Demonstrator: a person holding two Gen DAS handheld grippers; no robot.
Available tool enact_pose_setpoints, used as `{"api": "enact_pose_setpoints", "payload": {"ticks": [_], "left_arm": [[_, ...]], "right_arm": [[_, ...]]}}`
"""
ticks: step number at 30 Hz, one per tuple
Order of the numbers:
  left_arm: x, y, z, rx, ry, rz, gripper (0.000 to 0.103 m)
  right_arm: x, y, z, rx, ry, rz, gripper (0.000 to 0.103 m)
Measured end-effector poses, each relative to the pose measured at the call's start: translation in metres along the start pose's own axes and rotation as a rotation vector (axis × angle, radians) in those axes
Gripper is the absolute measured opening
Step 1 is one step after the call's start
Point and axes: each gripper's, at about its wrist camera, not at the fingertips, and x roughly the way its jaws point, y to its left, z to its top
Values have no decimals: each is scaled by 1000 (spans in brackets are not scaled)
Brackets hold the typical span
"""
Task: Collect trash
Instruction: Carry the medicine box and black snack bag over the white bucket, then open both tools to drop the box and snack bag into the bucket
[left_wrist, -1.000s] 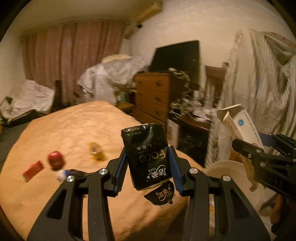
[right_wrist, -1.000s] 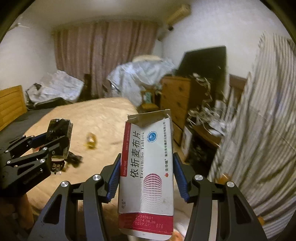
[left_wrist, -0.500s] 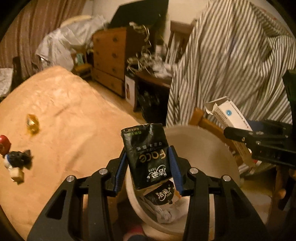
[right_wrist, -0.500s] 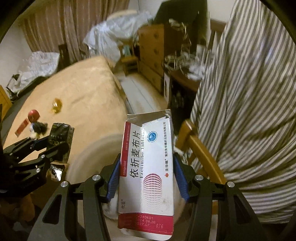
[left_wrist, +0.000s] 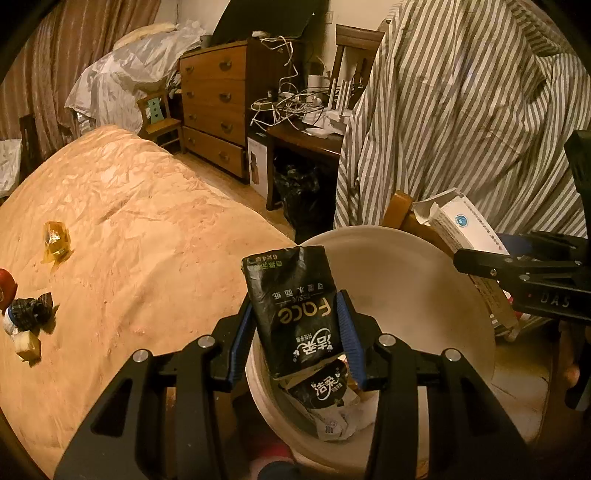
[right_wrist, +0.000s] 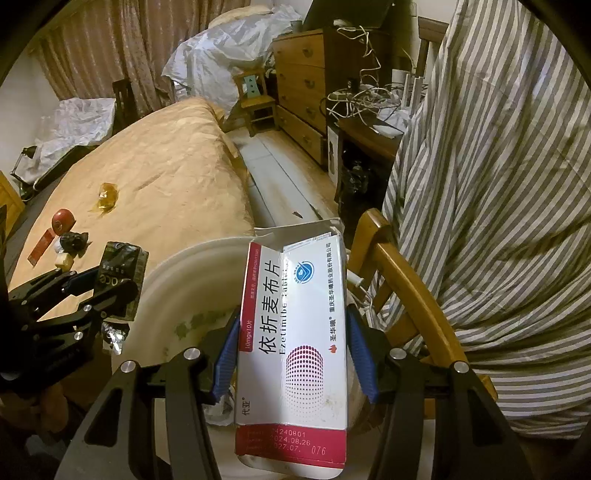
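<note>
Left claw (left_wrist: 297, 325) pinches tissue pack (left_wrist: 295, 306), right claw (right_wrist: 293, 350) pinches pill box (right_wrist: 295, 339), both over bin (left_wrist: 424, 266), not dropped. Wrapper (left_wrist: 56, 236), scraps (left_wrist: 26, 317) left on bed (left_wrist: 147, 229) beside bin.

Both wrist cams tilt down, close over the white bin (left_wrist: 461, 280) (right_wrist: 192, 273); both also catch the bed (left_wrist: 129, 229) (right_wrist: 166, 177).
</note>
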Motion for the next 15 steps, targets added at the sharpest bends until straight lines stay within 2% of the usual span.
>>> {"api": "enact_pose_setpoints", "payload": {"ticks": [5,6,8,9,15], "left_arm": [[-2,-1,2,13,-6,3,43],[-2,-3,2,13,-6,6,48],[-4,-2,1,14,-13,19,62],[-5,-2,1,16,-17,29,70],[-4,3,0,8,-12,39,70]], "right_arm": [[-2,2,0,3,-6,3,56],[-2,1,1,2,-7,3,57],[-3,-1,1,17,-16,5,70],[-4,-2,1,25,-21,10,72],[-9,-4,1,40,-39,12,72]]}}
